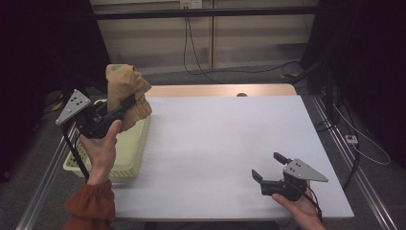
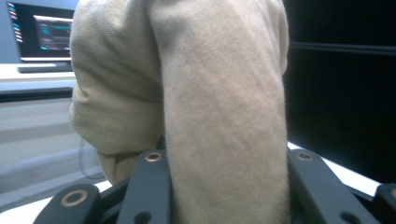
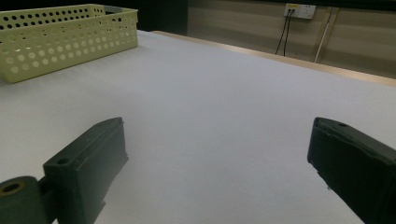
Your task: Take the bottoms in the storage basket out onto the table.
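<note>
A tan cloth (image 1: 122, 84), bunched and with a small green mark near its top, hangs in the air over the back end of a pale yellow perforated basket (image 1: 127, 155) at the table's left edge. My left gripper (image 1: 130, 103) is shut on it, held up by a hand in a rust-coloured sleeve. In the left gripper view the cloth (image 2: 210, 93) rises between the two black jaws of my left gripper (image 2: 229, 161). My right gripper (image 1: 266, 165) sits low near the front right of the table, open with nothing between its jaws (image 3: 219, 135). The basket (image 3: 70, 37) lies far off to its left.
A white sheet (image 1: 220, 143) covers the table, with a wooden strip (image 1: 220, 90) along the back edge. Cables and a wall socket (image 3: 299, 10) lie beyond it. A lit monitor (image 2: 42, 32) stands behind the cloth. Metal rails run along both table sides.
</note>
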`<state>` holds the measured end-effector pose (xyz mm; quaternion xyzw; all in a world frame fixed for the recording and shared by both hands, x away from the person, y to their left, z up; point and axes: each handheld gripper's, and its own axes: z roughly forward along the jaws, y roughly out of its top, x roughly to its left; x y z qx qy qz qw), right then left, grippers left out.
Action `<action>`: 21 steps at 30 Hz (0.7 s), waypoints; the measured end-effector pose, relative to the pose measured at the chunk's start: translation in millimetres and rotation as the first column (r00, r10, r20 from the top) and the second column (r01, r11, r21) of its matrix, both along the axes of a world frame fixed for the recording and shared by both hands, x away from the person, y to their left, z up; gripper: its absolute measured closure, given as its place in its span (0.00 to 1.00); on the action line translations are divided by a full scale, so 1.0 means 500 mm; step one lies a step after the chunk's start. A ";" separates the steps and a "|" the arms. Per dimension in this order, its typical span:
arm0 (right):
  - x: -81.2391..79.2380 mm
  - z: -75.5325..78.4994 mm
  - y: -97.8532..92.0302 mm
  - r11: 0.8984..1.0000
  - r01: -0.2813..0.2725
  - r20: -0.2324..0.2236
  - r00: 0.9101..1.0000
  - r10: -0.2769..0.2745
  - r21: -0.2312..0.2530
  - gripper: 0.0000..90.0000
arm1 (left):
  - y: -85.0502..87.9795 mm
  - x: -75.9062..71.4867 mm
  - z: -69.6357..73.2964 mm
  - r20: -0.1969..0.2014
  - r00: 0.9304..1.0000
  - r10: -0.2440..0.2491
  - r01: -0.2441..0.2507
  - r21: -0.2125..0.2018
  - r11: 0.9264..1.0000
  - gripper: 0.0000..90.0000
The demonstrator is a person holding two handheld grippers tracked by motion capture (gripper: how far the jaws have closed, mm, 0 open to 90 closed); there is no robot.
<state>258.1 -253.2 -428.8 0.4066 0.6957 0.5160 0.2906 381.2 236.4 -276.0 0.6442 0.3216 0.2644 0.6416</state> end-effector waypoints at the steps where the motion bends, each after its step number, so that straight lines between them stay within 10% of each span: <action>1: 0.000 0.000 0.000 1.000 -0.001 -0.001 1.000 0.001 0.001 0.05 | -0.001 -0.001 0.000 0.000 1.000 0.005 -0.005 0.009 1.000 0.73; 21: 0.003 -0.001 0.001 1.000 0.002 -0.006 1.000 -0.002 0.000 0.05 | -0.056 0.005 0.008 -0.038 0.999 -0.034 0.037 0.065 0.997 0.73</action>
